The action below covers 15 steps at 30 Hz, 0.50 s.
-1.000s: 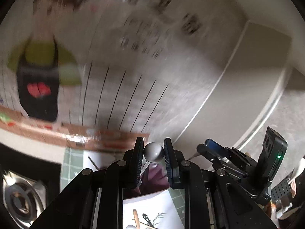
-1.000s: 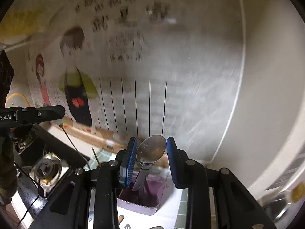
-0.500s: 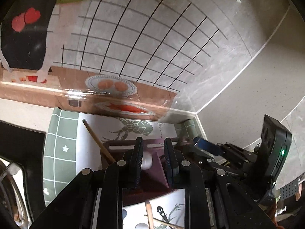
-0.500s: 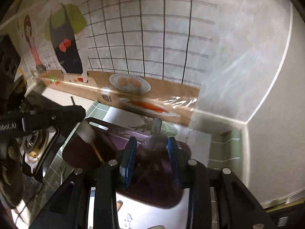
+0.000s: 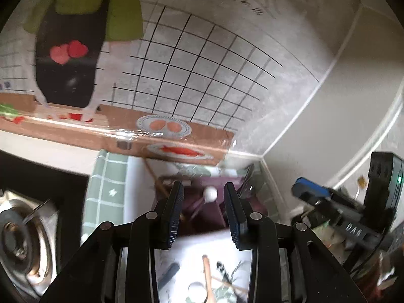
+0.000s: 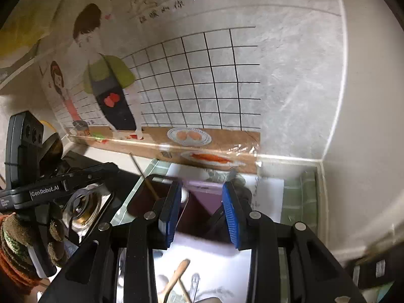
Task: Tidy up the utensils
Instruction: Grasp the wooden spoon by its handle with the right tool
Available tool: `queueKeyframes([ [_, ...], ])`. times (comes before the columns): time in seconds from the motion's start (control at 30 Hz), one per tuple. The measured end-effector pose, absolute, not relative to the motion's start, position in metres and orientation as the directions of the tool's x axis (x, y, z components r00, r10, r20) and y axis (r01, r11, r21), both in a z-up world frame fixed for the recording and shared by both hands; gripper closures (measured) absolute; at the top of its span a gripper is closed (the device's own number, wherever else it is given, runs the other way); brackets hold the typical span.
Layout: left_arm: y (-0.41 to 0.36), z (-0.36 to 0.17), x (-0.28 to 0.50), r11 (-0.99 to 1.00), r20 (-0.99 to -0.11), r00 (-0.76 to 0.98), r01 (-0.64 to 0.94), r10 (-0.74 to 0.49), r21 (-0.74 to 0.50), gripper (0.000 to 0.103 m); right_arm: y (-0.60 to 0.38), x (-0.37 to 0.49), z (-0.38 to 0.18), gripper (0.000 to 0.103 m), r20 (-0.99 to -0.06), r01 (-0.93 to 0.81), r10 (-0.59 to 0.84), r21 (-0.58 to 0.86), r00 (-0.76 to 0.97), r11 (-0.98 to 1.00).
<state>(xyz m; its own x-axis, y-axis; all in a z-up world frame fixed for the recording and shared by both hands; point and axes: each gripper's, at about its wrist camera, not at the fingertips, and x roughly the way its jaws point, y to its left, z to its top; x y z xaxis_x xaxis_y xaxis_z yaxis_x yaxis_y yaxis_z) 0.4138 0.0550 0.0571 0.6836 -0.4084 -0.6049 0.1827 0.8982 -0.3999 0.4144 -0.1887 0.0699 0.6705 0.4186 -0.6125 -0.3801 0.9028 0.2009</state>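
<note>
Left tongs (image 5: 203, 209) opening, white-knobbed utensil (image 5: 210, 193) loose between them over the purple organizer (image 5: 209, 214); right tongs (image 6: 202, 208) released, empty; light, stiff, slippery, so best gripped mid-handle.

Purple organizer tray (image 5: 202, 217); white spoon end (image 5: 210, 193); green grid mat (image 5: 108, 176); blue-padded right claw (image 6: 202, 212); black-gridded white wall poster (image 6: 202, 80).

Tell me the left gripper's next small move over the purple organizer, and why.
Probably lift the left gripper clear. Its jaws are opening, and the white-tipped utensil stands free between them in the purple organizer, touching neither pad, so the drop looks finished.
</note>
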Motion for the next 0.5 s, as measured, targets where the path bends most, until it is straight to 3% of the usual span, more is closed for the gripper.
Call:
queueKeyframes([
  [0.33, 0.041, 0.031, 0.305, 0.948, -0.659, 0.683, 0.199, -0.316, -0.249, 0.068, -0.197, 0.332, 0.033, 0.071, -0.681, -0.429, 0.455, 0.222, 0.574, 0.875],
  [0.5, 0.044, -0.007, 0.273, 0.952, -0.709, 0.638, 0.161, -0.300, -0.259, 0.068, -0.195, 0.307, -0.009, 0.071, -0.754, -0.425, 0.459, 0.262, 0.471, 0.867],
])
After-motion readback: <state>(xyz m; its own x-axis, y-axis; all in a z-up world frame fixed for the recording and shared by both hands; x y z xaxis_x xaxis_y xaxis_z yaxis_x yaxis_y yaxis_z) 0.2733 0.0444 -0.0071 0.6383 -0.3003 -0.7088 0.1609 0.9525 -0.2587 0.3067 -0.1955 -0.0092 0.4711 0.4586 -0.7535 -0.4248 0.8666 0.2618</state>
